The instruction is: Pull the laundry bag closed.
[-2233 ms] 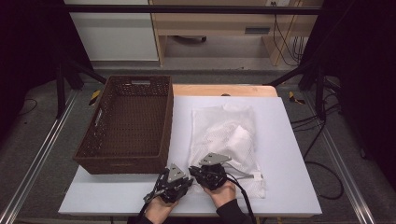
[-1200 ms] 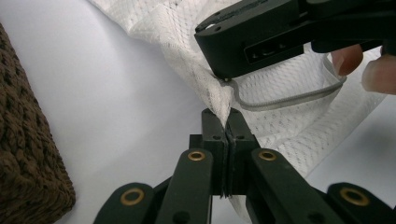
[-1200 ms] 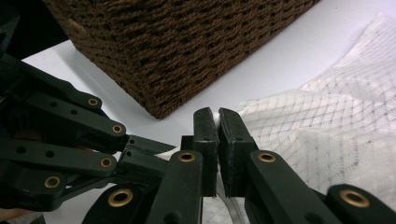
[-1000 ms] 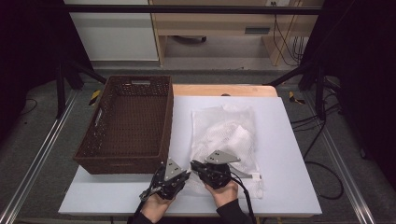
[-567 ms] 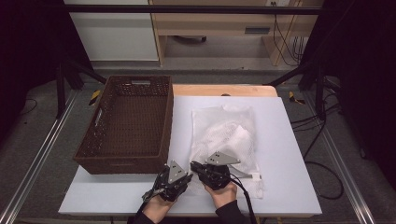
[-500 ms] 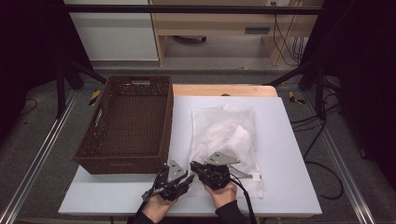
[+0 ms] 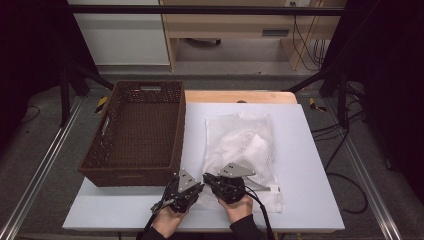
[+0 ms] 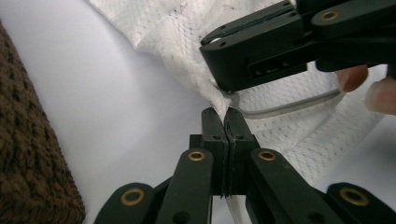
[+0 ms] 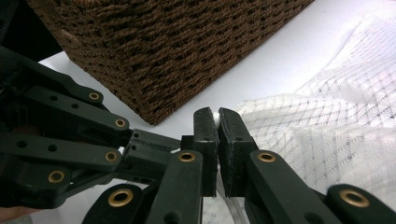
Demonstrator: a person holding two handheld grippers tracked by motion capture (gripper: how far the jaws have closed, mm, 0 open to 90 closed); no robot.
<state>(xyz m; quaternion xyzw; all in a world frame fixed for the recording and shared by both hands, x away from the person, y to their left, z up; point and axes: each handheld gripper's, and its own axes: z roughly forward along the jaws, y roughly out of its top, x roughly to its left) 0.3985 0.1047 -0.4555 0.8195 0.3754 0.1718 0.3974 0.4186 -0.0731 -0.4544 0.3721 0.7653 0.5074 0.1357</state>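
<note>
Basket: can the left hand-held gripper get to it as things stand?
Probably not yet. The left hand-held gripper sits just below the basket's near wall with bare table between, but its jaws are pinched shut on the mesh bag's near corner, beside the right hand-held gripper. It would have to let go first.

Brown wicker basket (image 7: 135,135) on the table's left half, handle cut-outs in its short ends, interior empty. White table top (image 7: 310,165) under it; a wooden strip (image 7: 240,96) along the edge at 12 o'clock. Black cables (image 7: 345,150) on grey floor at 3 o'clock.
</note>
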